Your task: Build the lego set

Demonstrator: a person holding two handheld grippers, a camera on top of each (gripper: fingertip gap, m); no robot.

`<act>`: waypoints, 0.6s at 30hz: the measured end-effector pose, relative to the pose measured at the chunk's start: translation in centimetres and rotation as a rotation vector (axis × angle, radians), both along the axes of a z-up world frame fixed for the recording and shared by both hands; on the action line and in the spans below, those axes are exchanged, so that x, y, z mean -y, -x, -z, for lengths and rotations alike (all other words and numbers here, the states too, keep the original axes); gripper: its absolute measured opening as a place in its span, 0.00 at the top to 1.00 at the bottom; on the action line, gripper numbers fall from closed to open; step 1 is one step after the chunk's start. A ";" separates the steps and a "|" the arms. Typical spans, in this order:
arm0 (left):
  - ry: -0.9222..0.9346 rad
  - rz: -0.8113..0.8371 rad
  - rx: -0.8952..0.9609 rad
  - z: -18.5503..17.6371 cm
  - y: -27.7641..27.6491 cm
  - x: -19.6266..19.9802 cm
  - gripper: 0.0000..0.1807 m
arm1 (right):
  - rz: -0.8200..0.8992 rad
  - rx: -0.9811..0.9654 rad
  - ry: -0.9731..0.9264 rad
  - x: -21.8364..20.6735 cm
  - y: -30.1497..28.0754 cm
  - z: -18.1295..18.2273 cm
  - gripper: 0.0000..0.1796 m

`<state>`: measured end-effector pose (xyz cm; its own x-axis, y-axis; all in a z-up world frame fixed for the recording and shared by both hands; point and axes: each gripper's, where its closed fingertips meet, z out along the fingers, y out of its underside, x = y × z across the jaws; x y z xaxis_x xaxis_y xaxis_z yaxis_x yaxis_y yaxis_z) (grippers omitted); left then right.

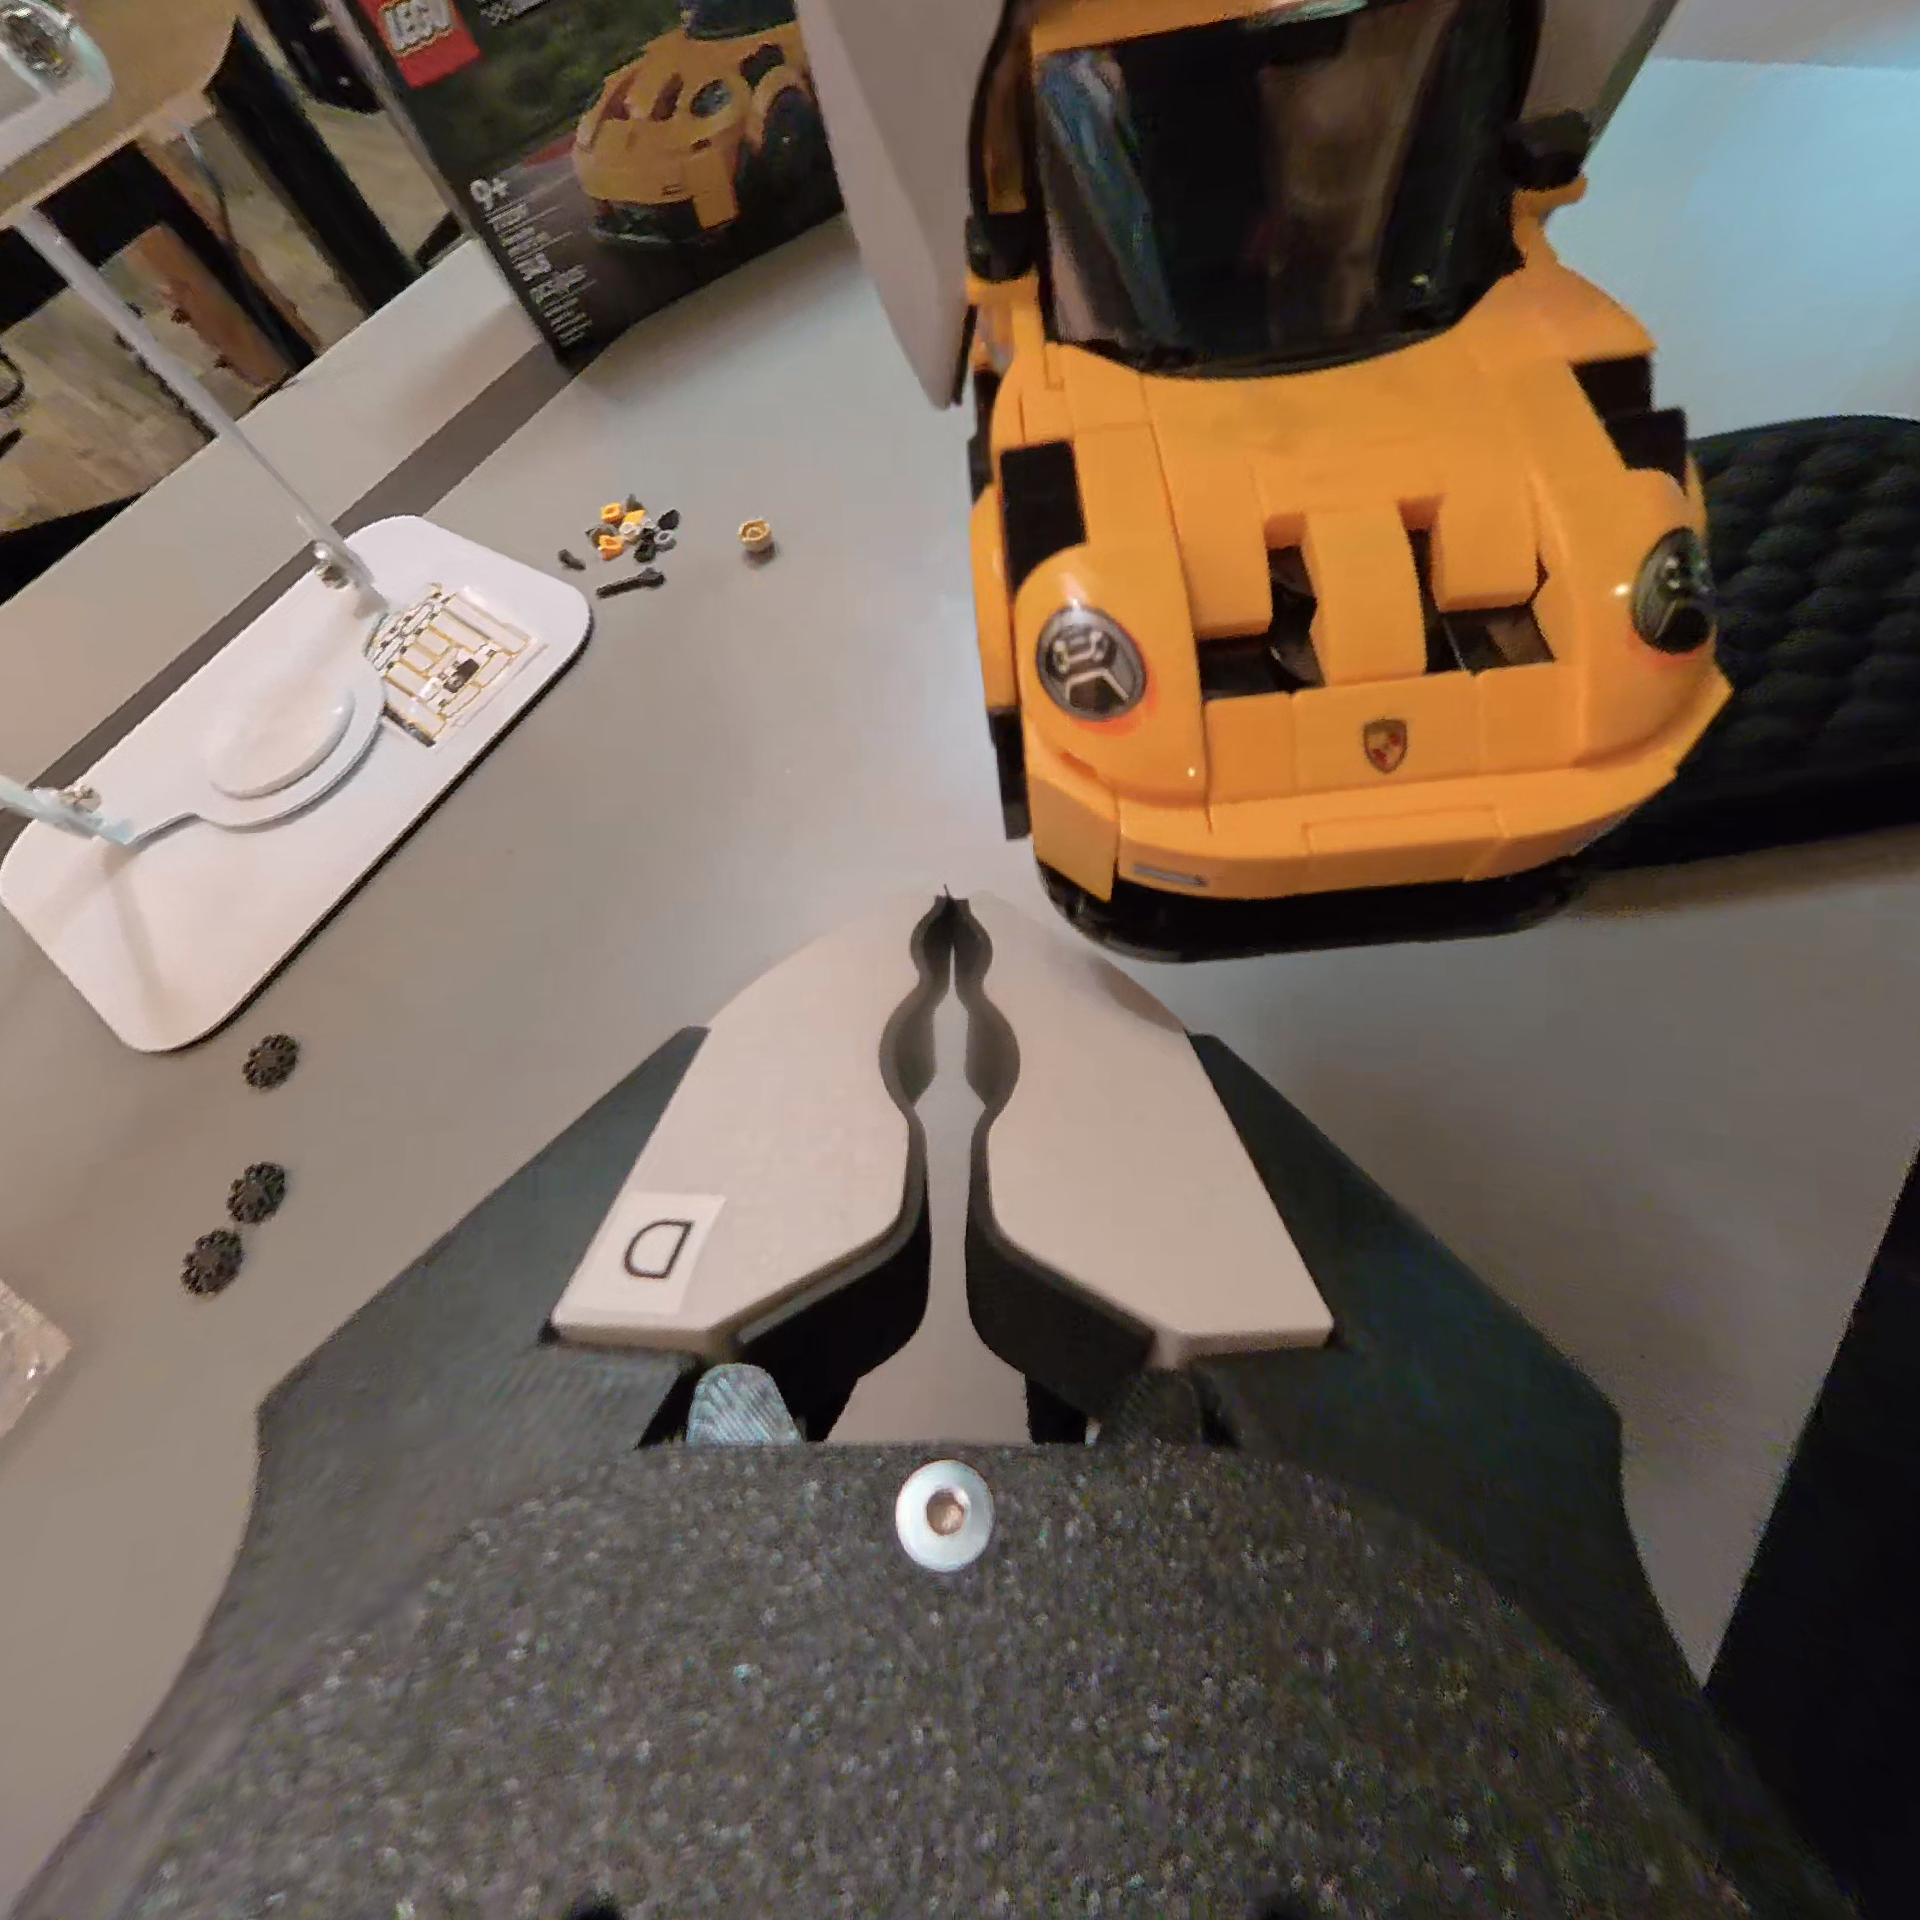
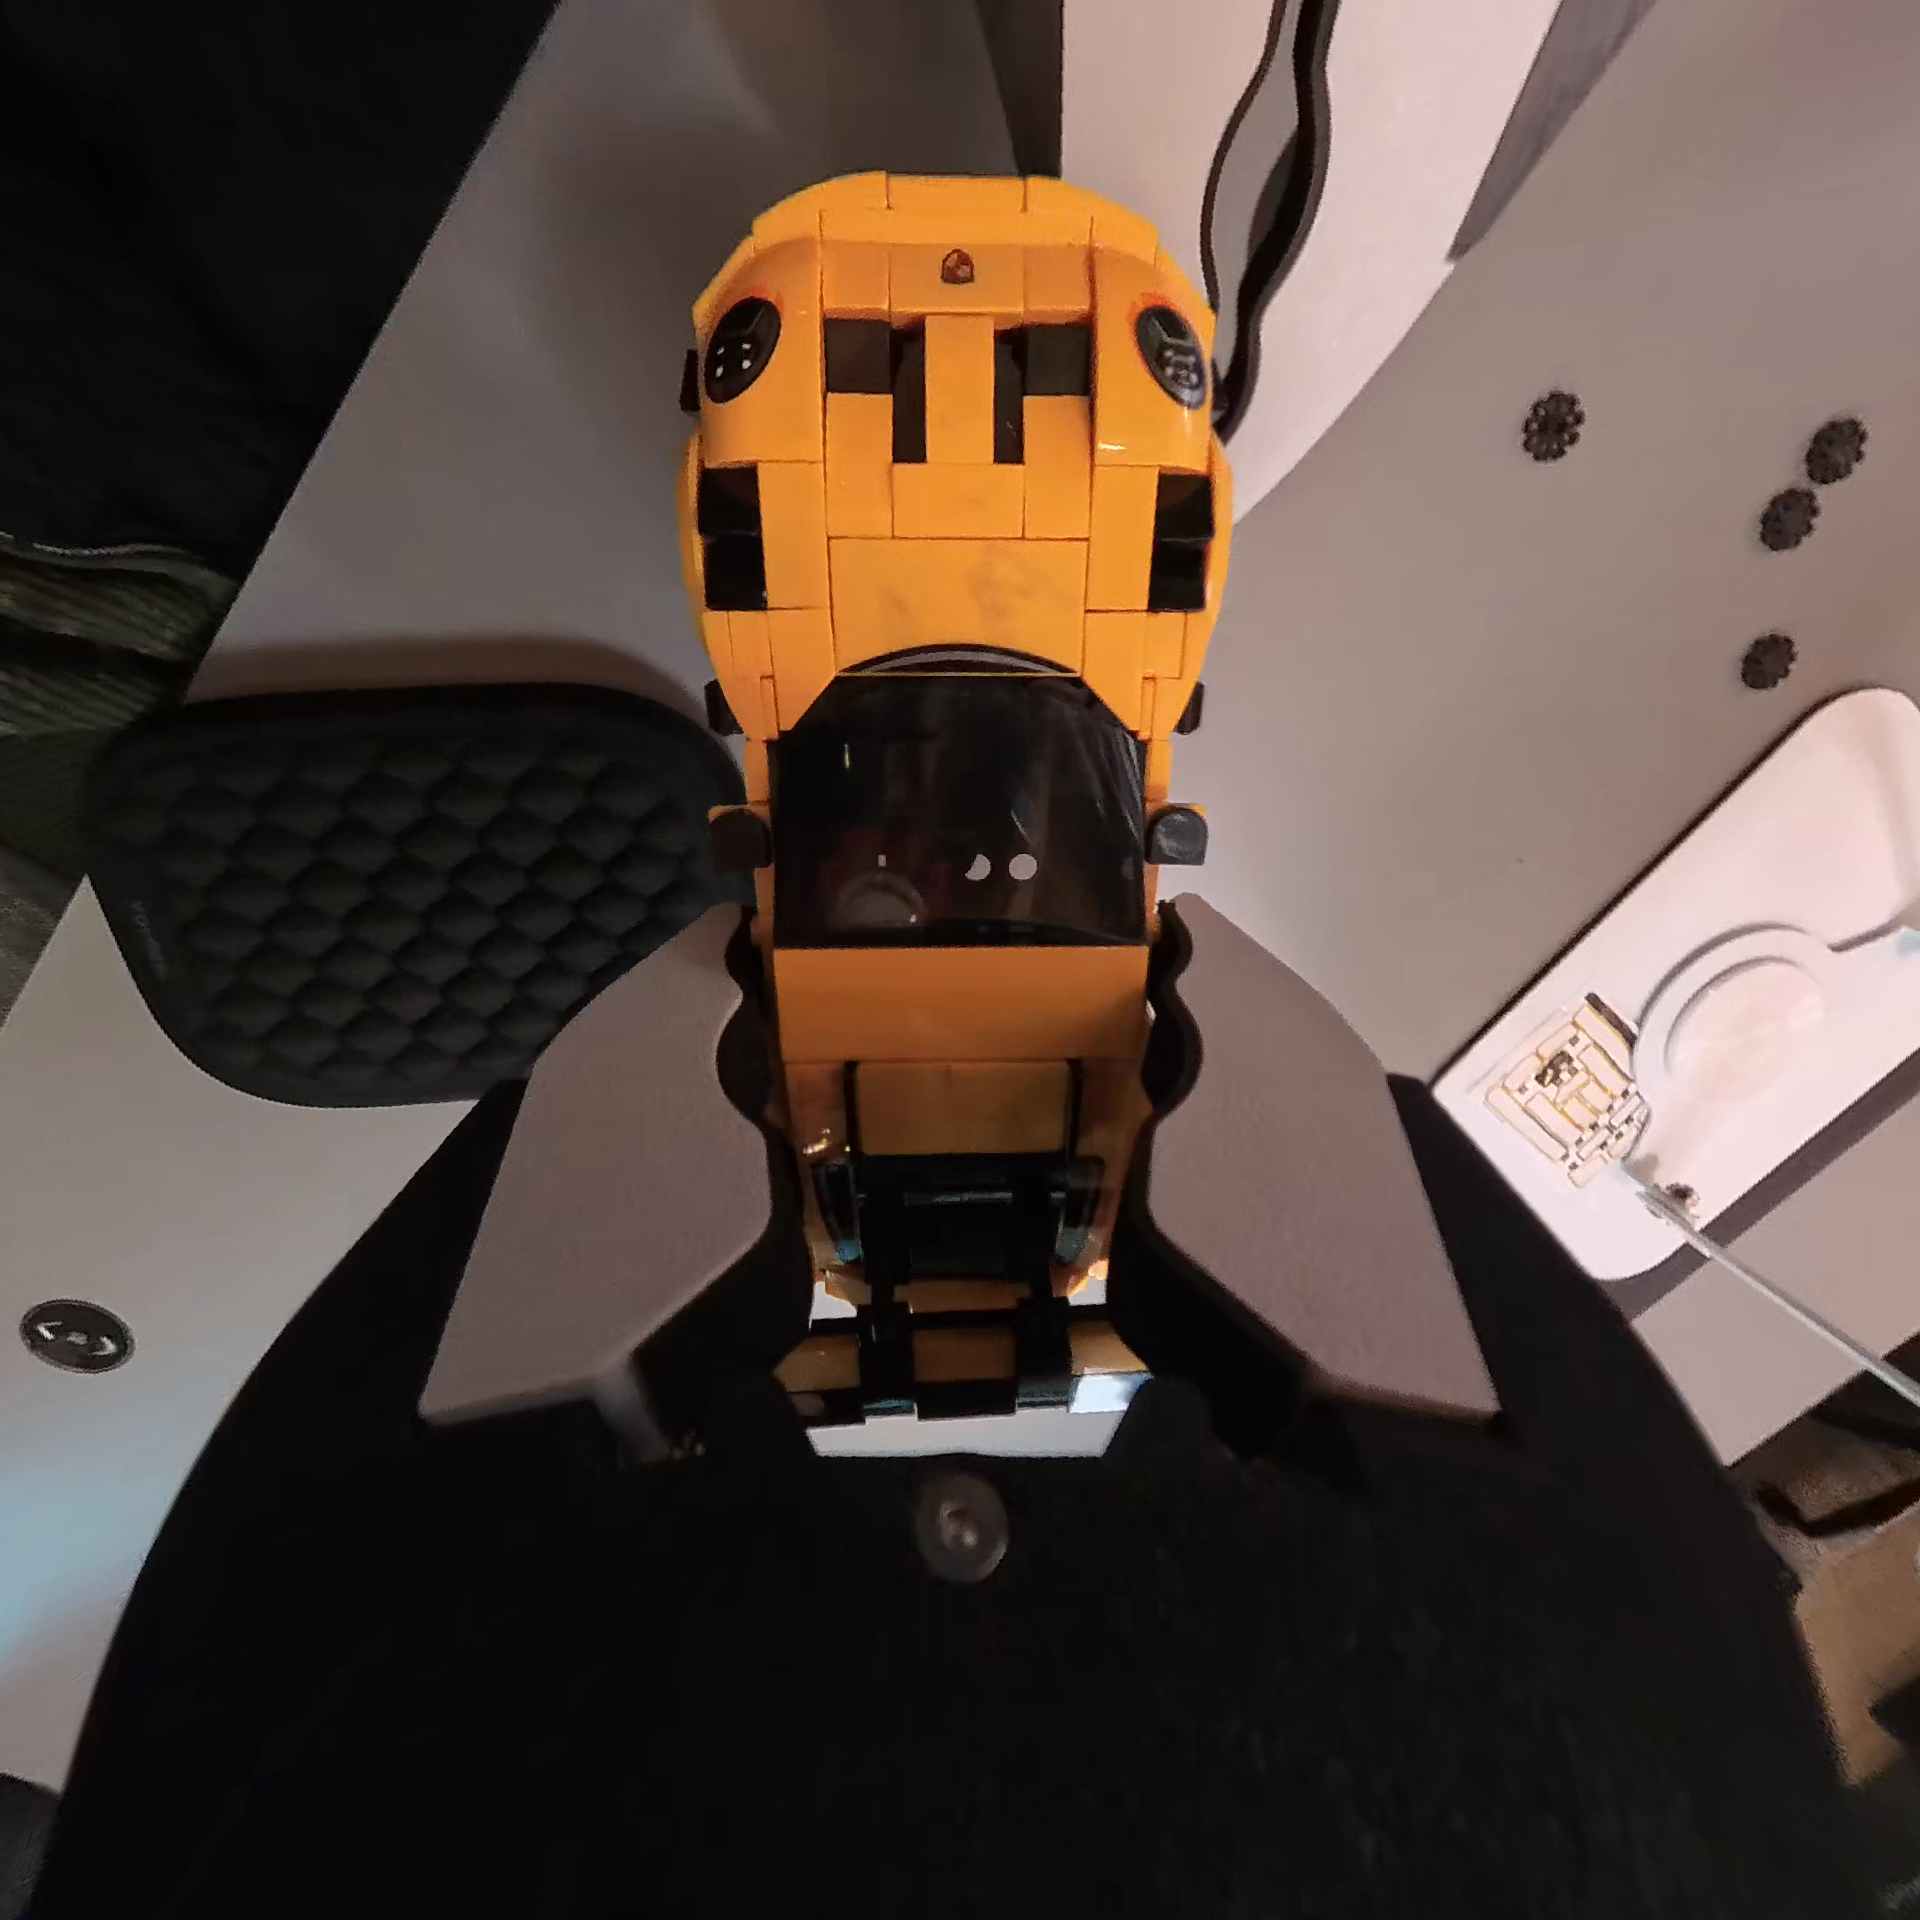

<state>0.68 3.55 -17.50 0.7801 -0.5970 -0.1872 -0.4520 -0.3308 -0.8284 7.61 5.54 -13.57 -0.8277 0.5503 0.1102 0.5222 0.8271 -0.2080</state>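
Gripping the yellow Lego car (image 2: 961, 582) by its rear flanks above the grey table (image 2: 1403, 644), the right gripper (image 2: 961, 935) could crack bricks loose; the left gripper (image 1: 948, 914), closed and empty, sits just before the car's nose.

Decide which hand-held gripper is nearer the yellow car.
Right. The right hand-held gripper clamps the yellow car's rear sides; the left hand-held gripper sits shut just before its nose.
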 end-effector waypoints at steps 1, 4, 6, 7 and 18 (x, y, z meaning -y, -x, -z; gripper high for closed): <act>-0.003 0.022 0.002 0.0 -0.2 0.2 1.00 | -0.013 -0.003 0.001 0.2 0.0 0.0 0.61; -0.004 0.079 0.010 0.1 -0.6 0.7 1.00 | -0.044 -0.015 0.010 0.8 0.3 -0.1 0.61; -0.011 0.130 0.028 -0.1 -1.1 1.1 1.00 | -0.062 -0.018 0.010 1.1 0.4 -0.3 0.61; -0.012 0.159 0.036 -0.2 -1.4 1.3 1.00 | -0.074 -0.020 0.007 1.3 0.4 -0.3 0.61; -0.034 0.462 0.066 -0.8 -3.1 4.0 1.00 | -0.147 -0.036 0.024 3.7 0.2 -0.6 0.61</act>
<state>3.75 -0.43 -16.74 0.4448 -0.8790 -0.1721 -0.4918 -0.0791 -0.8671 7.37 1.85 -13.02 -0.8953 0.4263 0.1295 0.3878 0.8887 -0.2445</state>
